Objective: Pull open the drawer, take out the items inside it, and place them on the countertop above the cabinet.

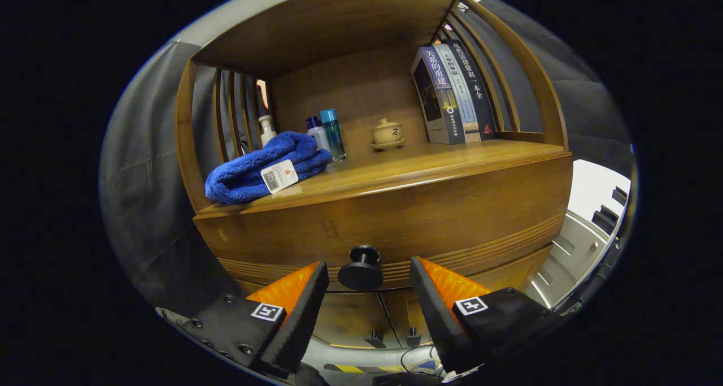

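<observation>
Gripper view: gripper (368, 278) spread wide, holding nothing — round black drawer knob (361, 268) sits between its fingers, untouched. Closed brown wooden drawer front (395, 216), grooved lower edge. On glossy wooden countertop (429, 160): fluffy blue folded towel (265, 167) with white printed tag, upright books (454, 92) with Chinese spine titles — lidded beige ceramic cup (387, 131).

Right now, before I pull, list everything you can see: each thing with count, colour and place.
drawer: 1, brown wood, shut, below the countertop
drawer knob: 1, black, between the fingers, untouched
countertop: 1, brown wood, above the drawer
towel: 1, blue with a white tag, countertop's left end
bottles: 3, one white, one white with a dark blue cap, one teal, behind the towel
lidded cup: 1, beige, on a saucer, mid-back
books: 3, dark and pale covers, upright at the right
gripper: 1, open, fingers either side of the knob
</observation>
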A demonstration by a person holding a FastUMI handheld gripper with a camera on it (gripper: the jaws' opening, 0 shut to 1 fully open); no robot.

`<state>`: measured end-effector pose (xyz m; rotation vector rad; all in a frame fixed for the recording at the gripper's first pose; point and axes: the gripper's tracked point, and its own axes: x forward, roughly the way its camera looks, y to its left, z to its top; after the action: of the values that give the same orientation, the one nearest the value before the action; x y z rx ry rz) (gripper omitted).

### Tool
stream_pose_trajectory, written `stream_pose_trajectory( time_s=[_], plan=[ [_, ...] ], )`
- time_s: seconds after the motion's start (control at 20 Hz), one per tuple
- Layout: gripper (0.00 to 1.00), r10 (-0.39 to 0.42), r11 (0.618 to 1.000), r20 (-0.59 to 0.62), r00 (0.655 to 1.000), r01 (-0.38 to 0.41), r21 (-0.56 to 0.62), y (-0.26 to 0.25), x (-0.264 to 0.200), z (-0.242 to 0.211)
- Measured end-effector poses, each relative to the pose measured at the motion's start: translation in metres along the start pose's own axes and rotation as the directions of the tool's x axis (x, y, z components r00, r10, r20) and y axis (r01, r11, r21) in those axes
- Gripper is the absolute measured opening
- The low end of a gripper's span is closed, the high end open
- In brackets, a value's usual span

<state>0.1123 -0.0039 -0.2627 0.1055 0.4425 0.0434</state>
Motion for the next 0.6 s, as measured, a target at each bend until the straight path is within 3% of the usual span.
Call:
stream_pose_trajectory(
  time_s=[0.15, 0.4, 0.6],
  plan=[
    [0.89, 0.008, 1.0, -0.006, 1.0, -0.008, 0.003, 0.005, 0.01, 0.0],
    [0.59, -0.002, 0.998, -0.05, 0.999, 0.005, 0.067, 0.008, 0.023, -0.009],
    [0.48, 0.021, 0.994, -0.064, 0.998, -0.014, 0.107, 0.006, 0.019, -0.011]
  ],
)
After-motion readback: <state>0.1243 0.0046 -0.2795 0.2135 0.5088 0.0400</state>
